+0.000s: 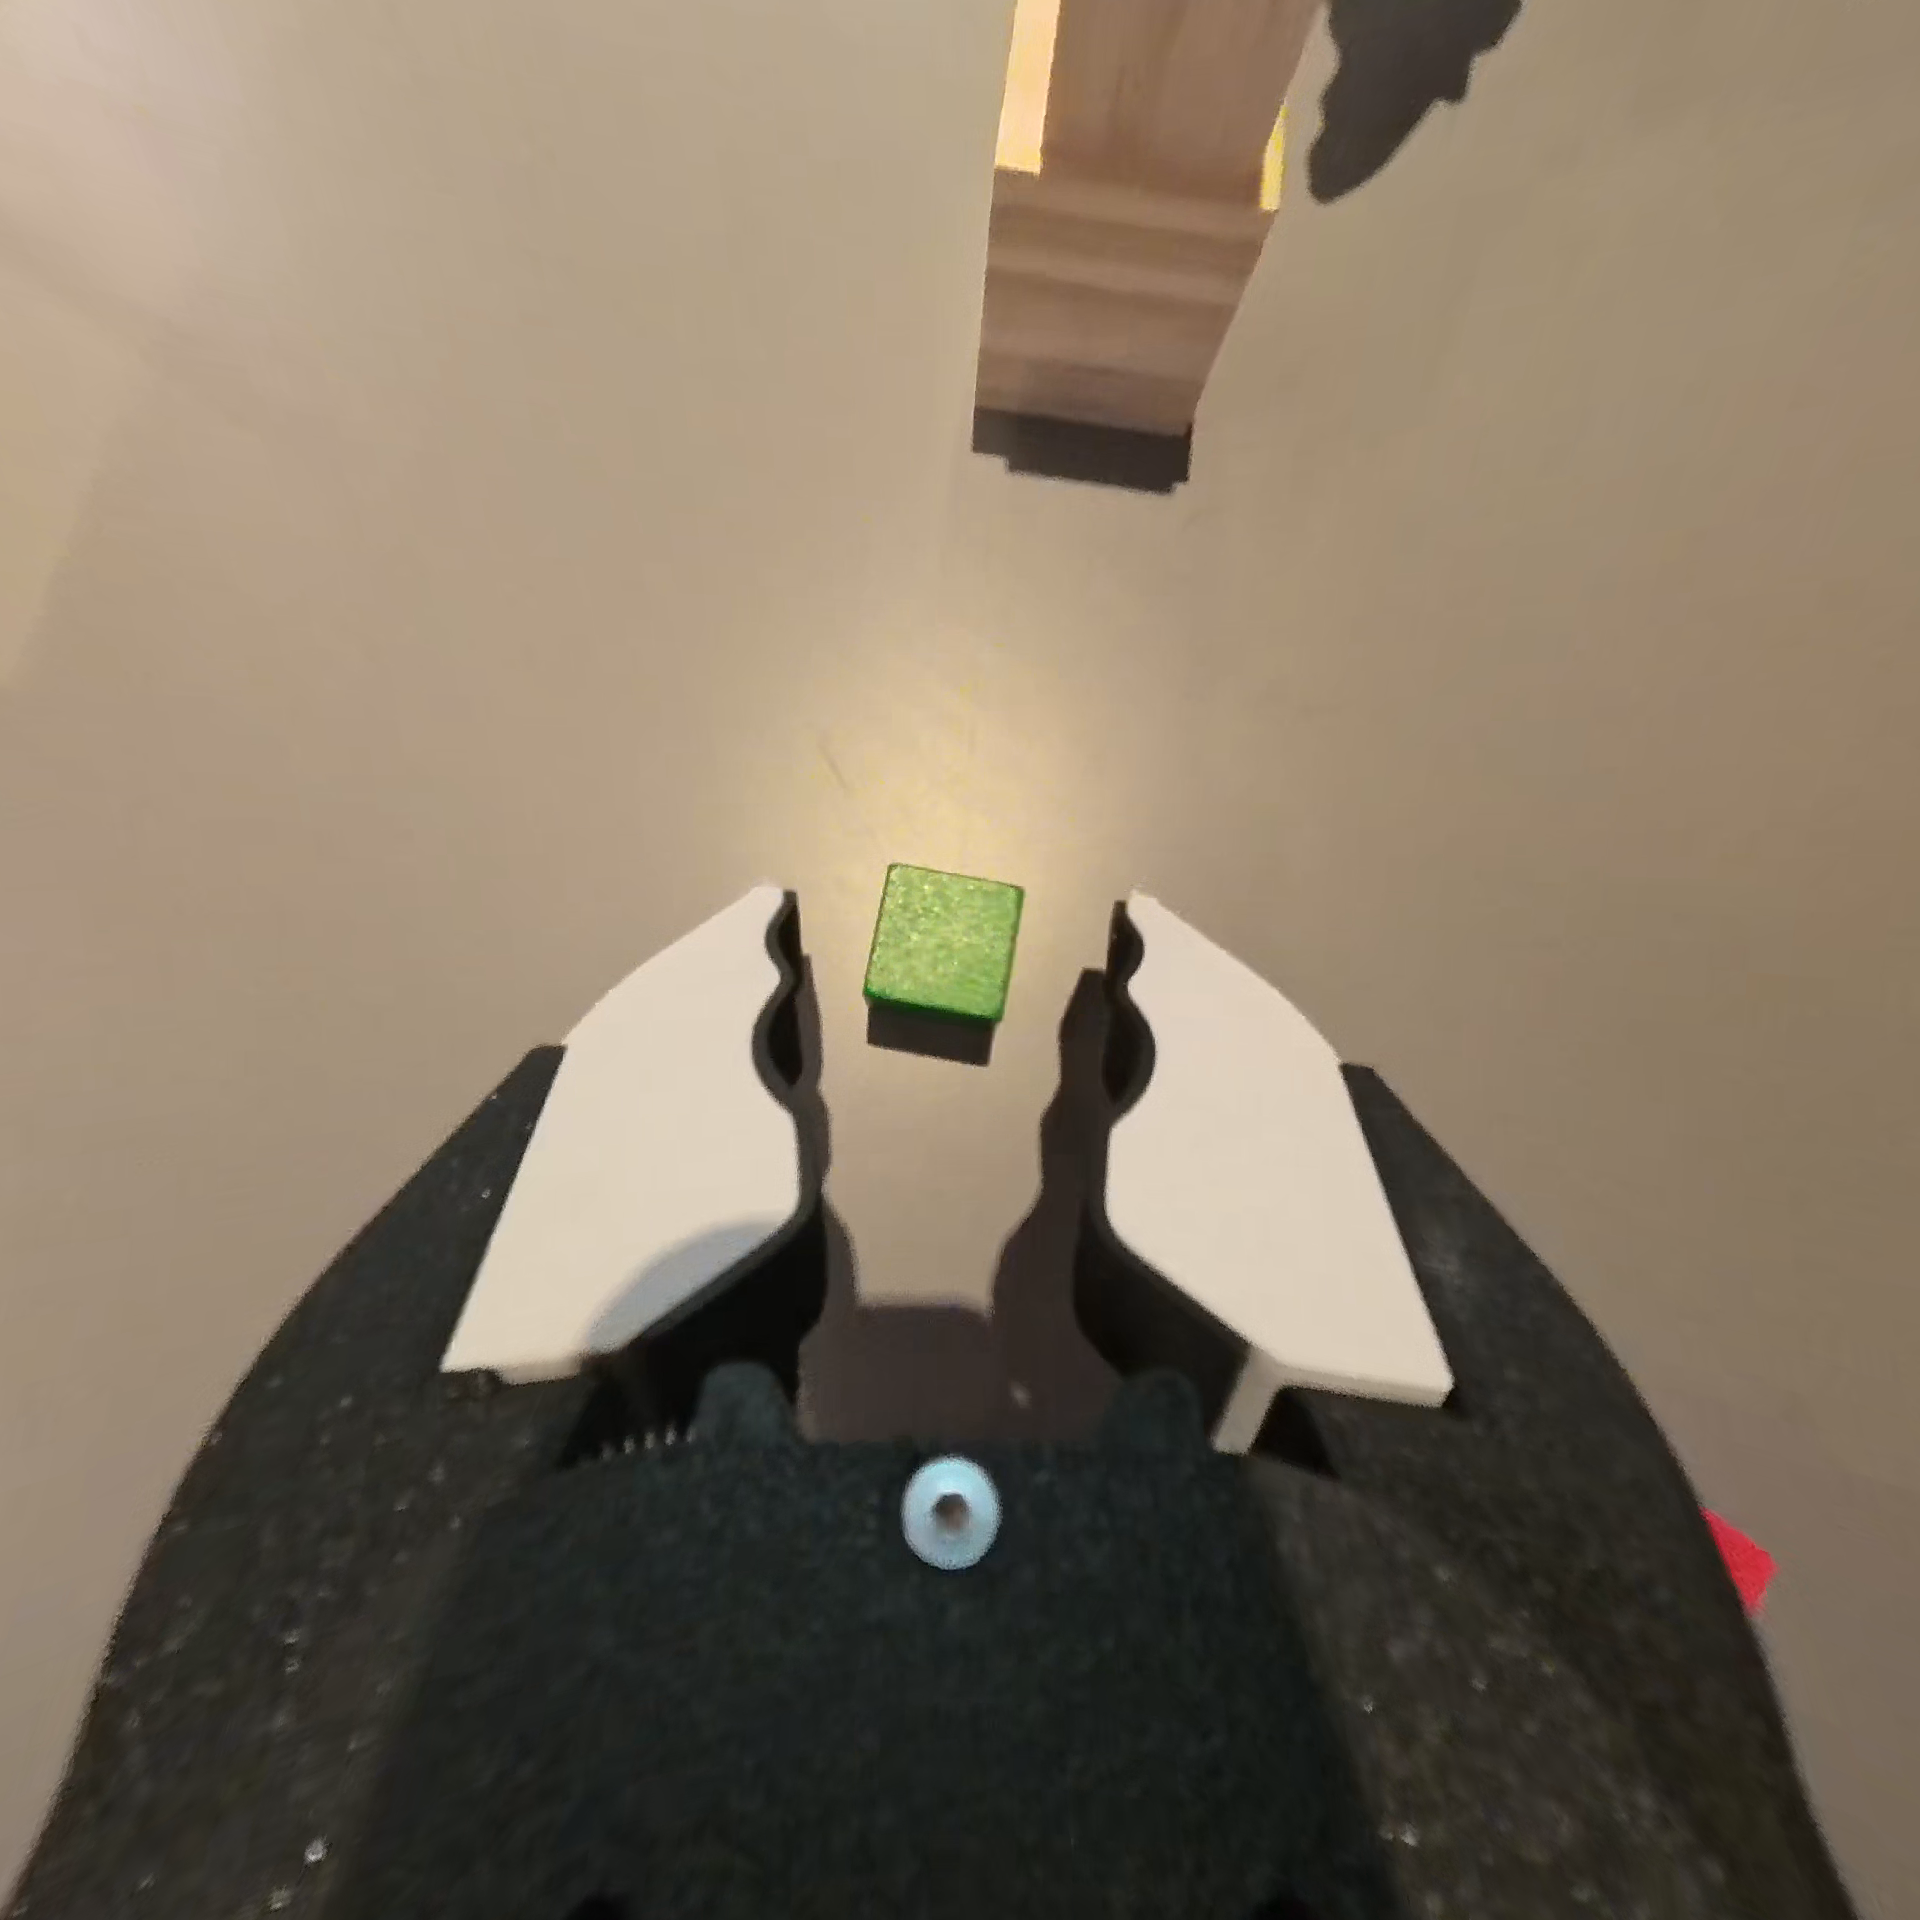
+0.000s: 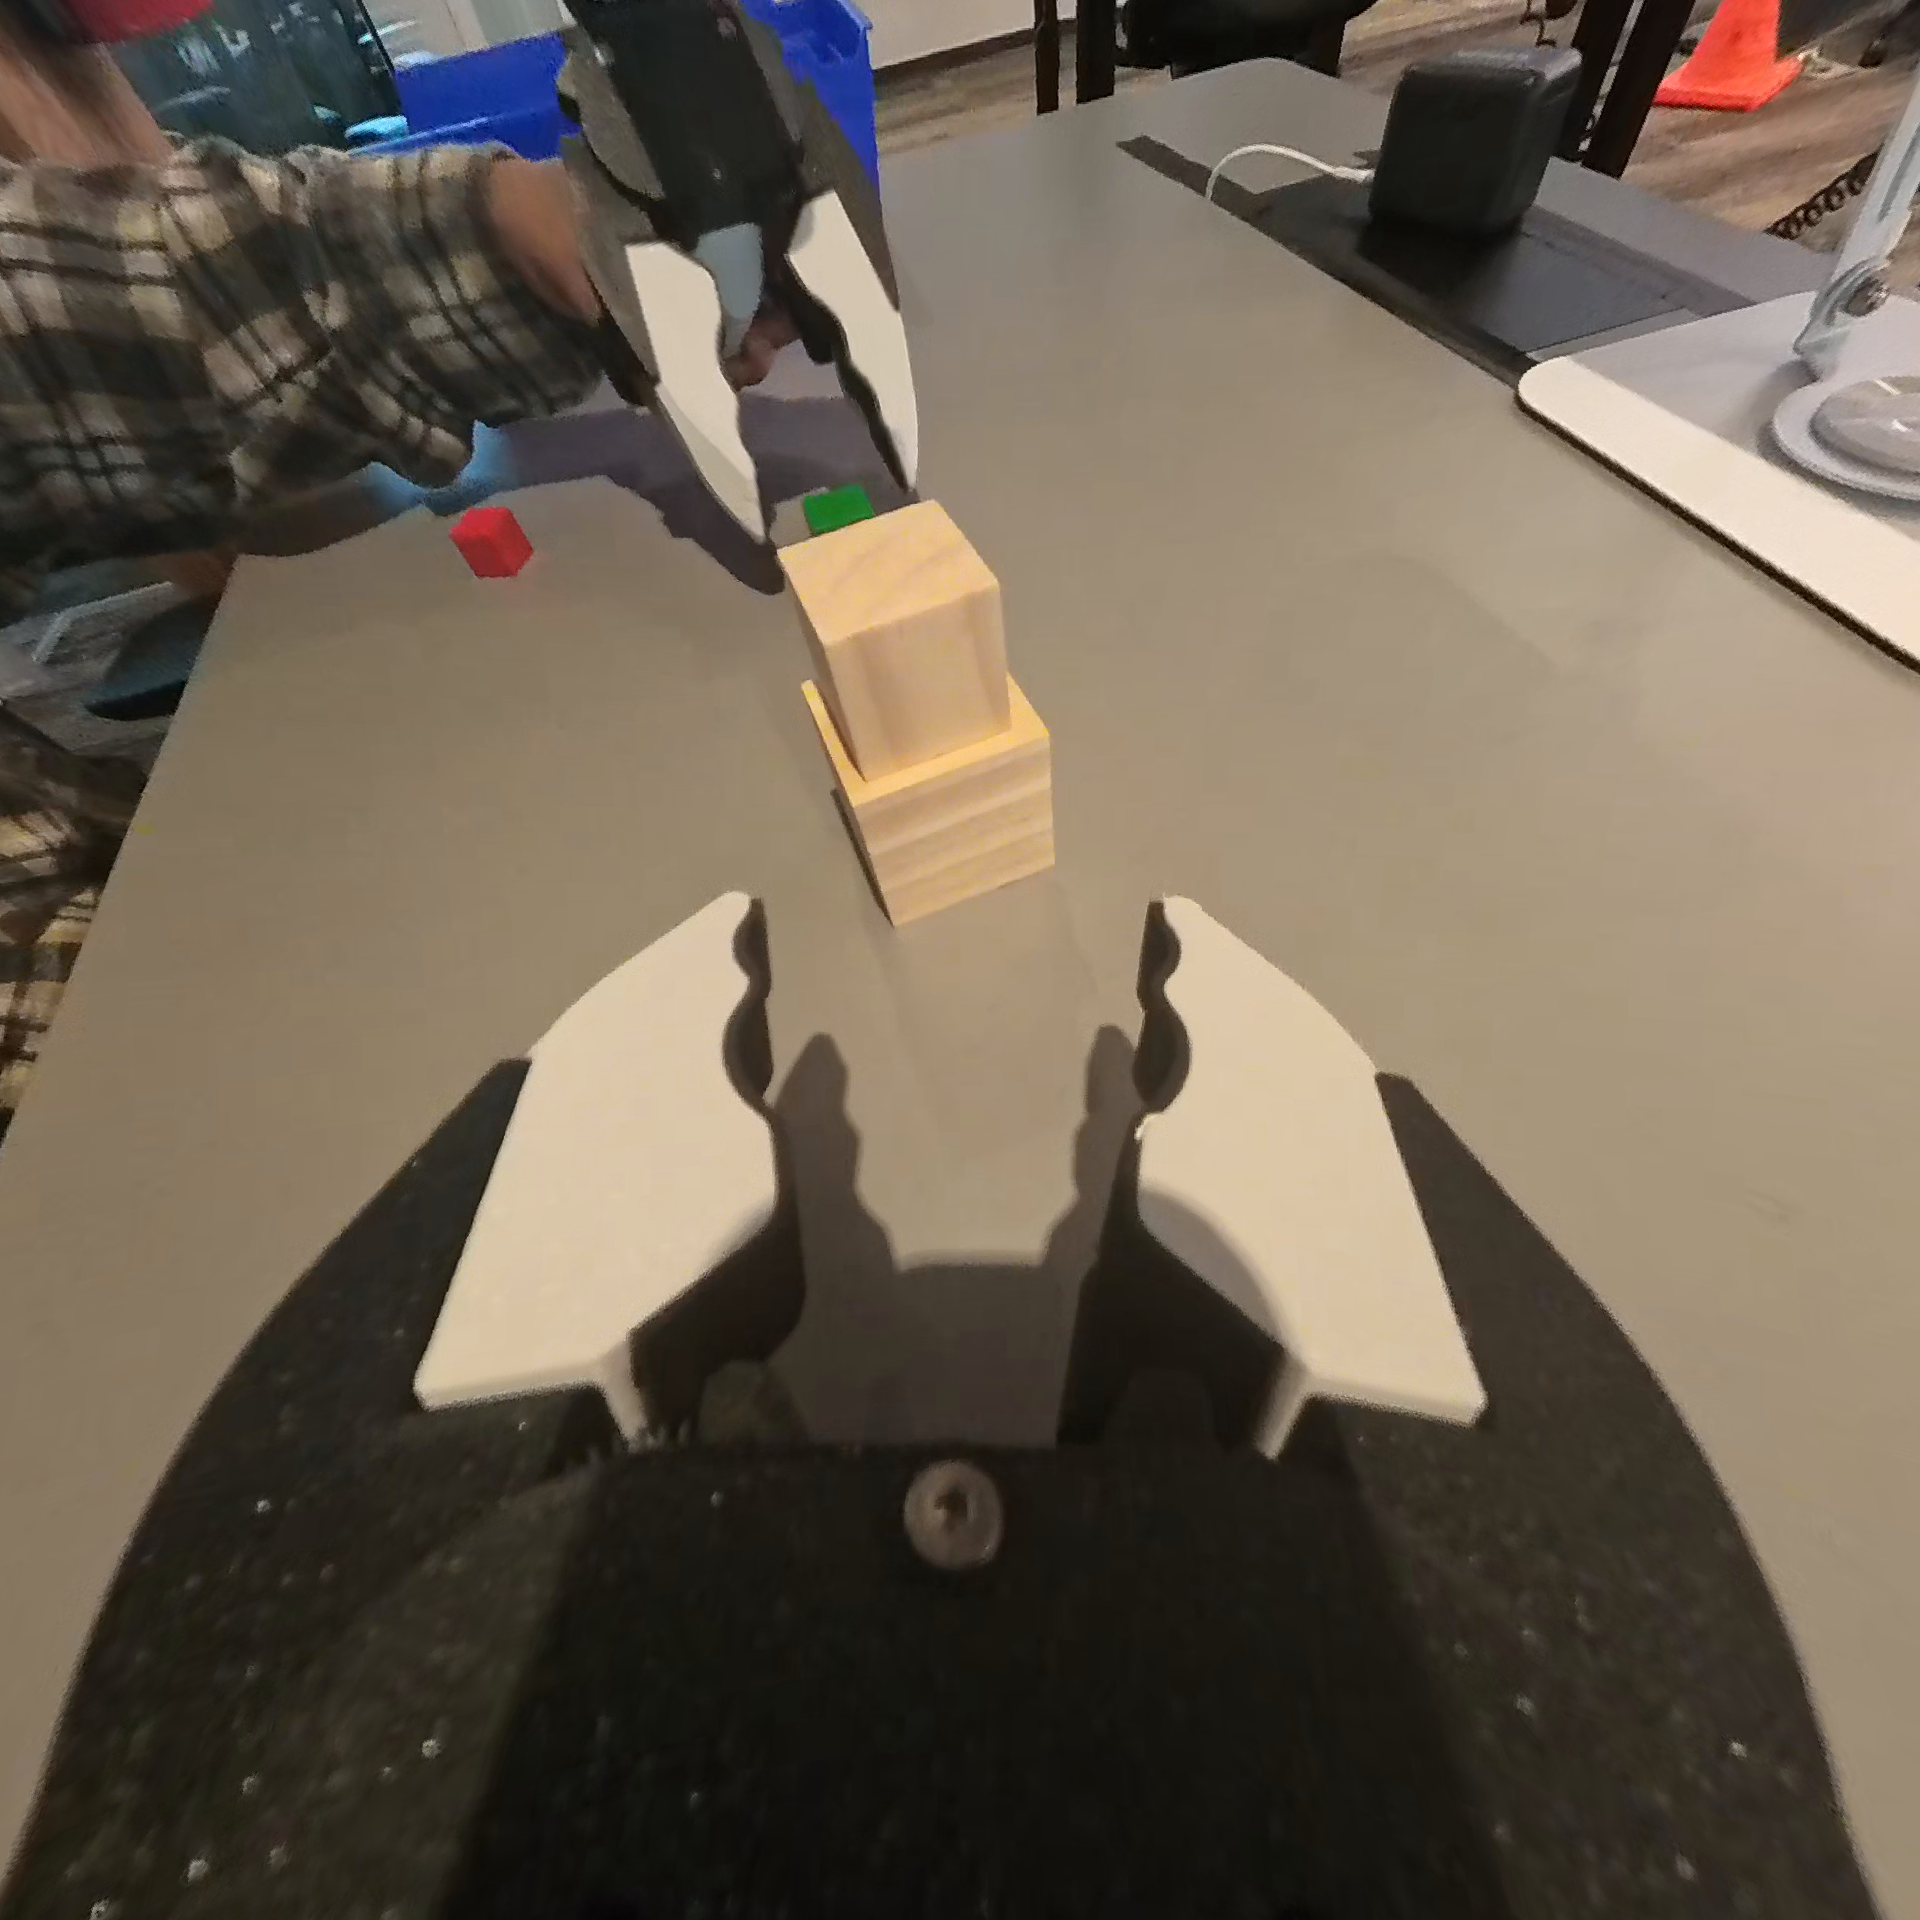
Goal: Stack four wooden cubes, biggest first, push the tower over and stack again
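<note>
A small green cube (image 1: 943, 954) lies on the grey table between the open fingertips of my left gripper (image 1: 954, 914), which points down over it without touching. Two plain wooden cubes are stacked: the larger cube (image 2: 956, 821) at the bottom, the smaller one (image 2: 904, 634) on top. The stack also shows in the left wrist view (image 1: 1122, 239). The green cube (image 2: 837, 509) sits just behind the stack. A small red cube (image 2: 491, 541) lies to the left. My right gripper (image 2: 956, 914) is open and empty, low over the table, just in front of the stack. The left gripper (image 2: 831, 499) shows there too.
A person's plaid sleeve (image 2: 208, 343) reaches in from the left. Blue bins (image 2: 488, 94) stand at the far end. A black box with a white cable (image 2: 1475, 135), a white mat (image 2: 1683, 478) and a lamp base (image 2: 1860, 416) sit on the right. An orange cone (image 2: 1735, 52) stands beyond. My right fingertips sit around 25 cm from my left ones.
</note>
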`<state>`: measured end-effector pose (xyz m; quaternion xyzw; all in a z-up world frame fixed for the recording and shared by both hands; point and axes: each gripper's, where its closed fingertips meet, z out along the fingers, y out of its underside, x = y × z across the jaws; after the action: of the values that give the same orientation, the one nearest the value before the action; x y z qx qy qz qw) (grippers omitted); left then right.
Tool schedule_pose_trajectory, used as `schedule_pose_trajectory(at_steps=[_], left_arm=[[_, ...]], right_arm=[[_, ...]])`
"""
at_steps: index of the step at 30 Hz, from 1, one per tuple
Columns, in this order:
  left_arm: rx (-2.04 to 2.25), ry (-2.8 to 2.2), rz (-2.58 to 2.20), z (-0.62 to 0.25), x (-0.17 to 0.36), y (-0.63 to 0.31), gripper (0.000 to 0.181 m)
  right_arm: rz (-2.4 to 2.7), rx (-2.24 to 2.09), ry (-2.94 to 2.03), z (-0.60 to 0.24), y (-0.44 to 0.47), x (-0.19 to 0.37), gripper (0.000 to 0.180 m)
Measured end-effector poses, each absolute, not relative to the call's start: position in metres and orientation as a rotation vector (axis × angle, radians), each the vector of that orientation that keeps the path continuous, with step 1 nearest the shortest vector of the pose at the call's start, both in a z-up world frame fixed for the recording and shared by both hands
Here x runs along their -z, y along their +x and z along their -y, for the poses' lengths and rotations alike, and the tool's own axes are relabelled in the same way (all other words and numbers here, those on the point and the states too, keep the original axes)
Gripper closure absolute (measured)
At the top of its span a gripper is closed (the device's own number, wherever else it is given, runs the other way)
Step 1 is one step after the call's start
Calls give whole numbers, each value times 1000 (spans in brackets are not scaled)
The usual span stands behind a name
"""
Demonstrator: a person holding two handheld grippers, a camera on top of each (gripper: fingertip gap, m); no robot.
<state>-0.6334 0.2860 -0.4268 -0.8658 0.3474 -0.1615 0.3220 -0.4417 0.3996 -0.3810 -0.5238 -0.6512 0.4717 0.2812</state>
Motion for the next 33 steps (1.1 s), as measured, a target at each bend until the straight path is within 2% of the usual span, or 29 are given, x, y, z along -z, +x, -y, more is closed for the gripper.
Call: schedule_pose_trajectory(at_steps=[5,11,21,25,33], left_arm=[[385,-2322,-913,-286,438,-639,129],[363,-2325,-898,-291,437,-638,152],[459,-2148,-774,-340,327,-554,152],[455,-2150,-820,-356,321,-524,152],[445,-2206,-860,-367,342,-507,151]], right_arm=[[1746,-1262,-1406,-400,-442,381,112],[1746,-1261,-1404,-400,-441,381,114],[1760,-1262,-1413,-399,-442,384,115],[1761,-1261,-1412,-399,-441,383,115],[1757,-1262,-1404,-399,-440,380,115]])
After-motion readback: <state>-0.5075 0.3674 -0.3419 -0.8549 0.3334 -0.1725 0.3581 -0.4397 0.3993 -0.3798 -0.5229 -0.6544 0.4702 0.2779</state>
